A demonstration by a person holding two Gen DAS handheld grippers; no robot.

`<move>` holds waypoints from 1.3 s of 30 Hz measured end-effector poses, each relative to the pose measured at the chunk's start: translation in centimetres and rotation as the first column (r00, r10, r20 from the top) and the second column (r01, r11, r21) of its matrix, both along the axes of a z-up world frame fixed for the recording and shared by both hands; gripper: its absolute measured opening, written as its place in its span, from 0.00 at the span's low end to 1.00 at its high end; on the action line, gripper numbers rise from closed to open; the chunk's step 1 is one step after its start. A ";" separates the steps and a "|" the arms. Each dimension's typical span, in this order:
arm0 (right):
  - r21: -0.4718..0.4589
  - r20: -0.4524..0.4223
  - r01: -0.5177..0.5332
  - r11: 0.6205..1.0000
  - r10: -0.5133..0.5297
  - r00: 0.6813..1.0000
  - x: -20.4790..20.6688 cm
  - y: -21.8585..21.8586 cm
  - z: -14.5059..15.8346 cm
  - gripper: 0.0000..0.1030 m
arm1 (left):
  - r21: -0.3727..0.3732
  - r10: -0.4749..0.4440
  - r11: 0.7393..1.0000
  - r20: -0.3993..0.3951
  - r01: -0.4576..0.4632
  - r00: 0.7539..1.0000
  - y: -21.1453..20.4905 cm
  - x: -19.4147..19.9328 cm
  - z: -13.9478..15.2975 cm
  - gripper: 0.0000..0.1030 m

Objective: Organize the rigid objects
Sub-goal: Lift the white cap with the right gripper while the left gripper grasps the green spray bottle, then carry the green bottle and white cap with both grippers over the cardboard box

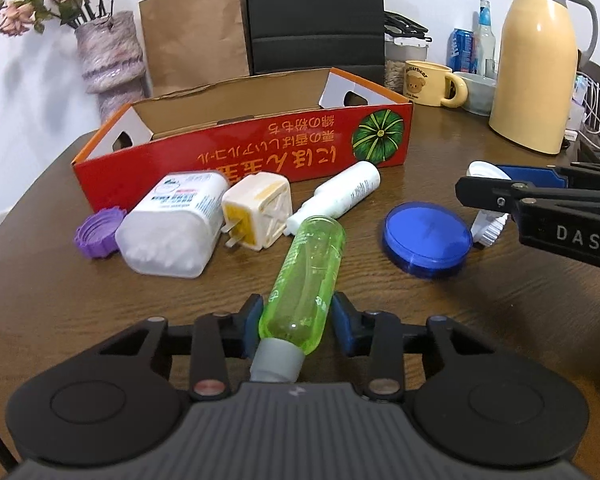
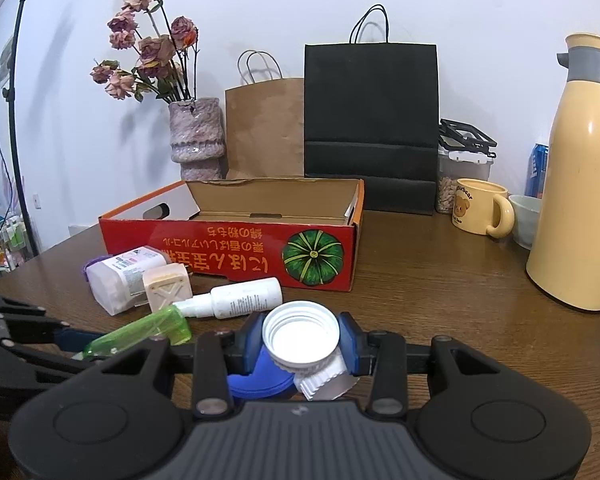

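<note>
A green transparent bottle (image 1: 312, 264) lies on the wooden table (image 1: 100, 300), its grey cap toward me. My left gripper (image 1: 296, 320) is shut on the bottle's lower body, a blue pad on each side. My right gripper (image 2: 300, 340) is shut on a white screw cap (image 2: 300, 332) with its open side up, above a blue round lid (image 1: 428, 236) and a white ribbed cap (image 2: 324, 380). An open red cardboard box (image 1: 240, 152) stands behind. Before it lie a white spray bottle (image 1: 340, 196), a cream plug adapter (image 1: 256, 208), a cotton swab container (image 1: 172, 224) and a purple cap (image 1: 96, 232).
A tall yellow thermos (image 1: 540, 68), a bear mug (image 1: 428, 82) and a pale bowl (image 1: 476, 92) stand at the back right. A vase with dried flowers (image 1: 108, 60), a brown paper bag (image 1: 196, 28) and a black bag (image 1: 316, 16) line the wall.
</note>
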State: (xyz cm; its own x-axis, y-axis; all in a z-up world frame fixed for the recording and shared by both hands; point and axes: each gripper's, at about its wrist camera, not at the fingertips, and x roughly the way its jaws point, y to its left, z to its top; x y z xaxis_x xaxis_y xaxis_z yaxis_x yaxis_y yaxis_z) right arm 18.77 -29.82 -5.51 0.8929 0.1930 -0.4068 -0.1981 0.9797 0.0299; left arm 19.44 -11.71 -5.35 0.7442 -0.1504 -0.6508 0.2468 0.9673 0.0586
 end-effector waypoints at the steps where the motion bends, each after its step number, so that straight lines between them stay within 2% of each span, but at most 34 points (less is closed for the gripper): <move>1: -0.002 0.001 0.000 1.000 0.000 1.000 0.0 0.1 0.0 0.38 | -0.005 0.001 1.000 -0.002 -0.001 1.000 0.1 -0.1 0.0 0.37; 3: -0.006 0.000 0.000 1.000 0.000 1.000 -0.1 0.2 -0.1 0.38 | -0.011 0.009 1.000 -0.006 -0.009 1.000 0.1 0.0 0.1 0.39; 7: -0.009 0.001 0.005 1.000 -0.005 1.000 -0.2 0.3 -0.1 0.38 | -0.025 0.014 1.000 0.004 -0.014 1.000 -0.4 0.4 0.3 0.52; 9: -0.010 0.001 0.005 1.000 -0.005 1.000 -0.2 0.4 -0.1 0.38 | -0.028 0.010 1.000 0.010 -0.010 1.000 -0.7 0.8 0.3 0.52; 10: -0.010 0.001 0.005 1.000 -0.005 1.000 -0.2 0.3 -0.2 0.38 | -0.030 0.011 0.999 0.006 -0.010 1.000 -0.8 1.0 0.2 0.51; 11: -0.010 0.001 0.005 1.000 -0.005 1.000 -0.2 0.3 -0.1 0.38 | -0.031 0.012 0.999 -0.002 -0.012 1.000 -0.9 1.3 0.1 0.43; 13: -0.010 0.004 0.006 1.000 -0.006 1.000 -0.3 0.4 -0.2 0.38 | -0.035 0.018 0.999 -0.003 -0.018 1.000 -0.9 1.4 -0.1 0.33; 14: -0.010 0.006 0.006 1.000 -0.006 1.000 -0.4 0.4 -0.2 0.38 | -0.040 0.021 0.999 -0.002 -0.021 1.000 -0.9 1.4 -0.1 0.31; 18: -0.015 0.009 0.005 1.000 -0.005 1.000 -0.5 0.5 -0.3 0.38 | -0.073 0.043 0.996 -0.008 -0.043 0.999 -0.3 1.4 0.0 0.31; 26: -0.017 0.015 0.006 1.000 -0.006 1.000 -0.7 0.6 -0.3 0.38 | -0.071 0.079 0.994 0.018 -0.078 0.997 0.2 1.0 0.5 0.31; 39: -0.011 0.051 -0.005 1.000 0.005 0.999 -1.8 1.8 0.2 0.38 | -0.084 0.088 0.993 0.064 -0.083 0.994 1.0 0.1 1.7 0.31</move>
State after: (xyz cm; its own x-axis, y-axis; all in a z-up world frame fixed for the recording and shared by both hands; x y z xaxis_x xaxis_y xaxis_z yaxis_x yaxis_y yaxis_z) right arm 16.92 -28.06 -5.30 0.9115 0.1935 -0.3630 -0.2041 0.9789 0.0093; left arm 19.50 -10.71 -3.61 0.7983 -0.1349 -0.5869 0.1612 0.9869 -0.0076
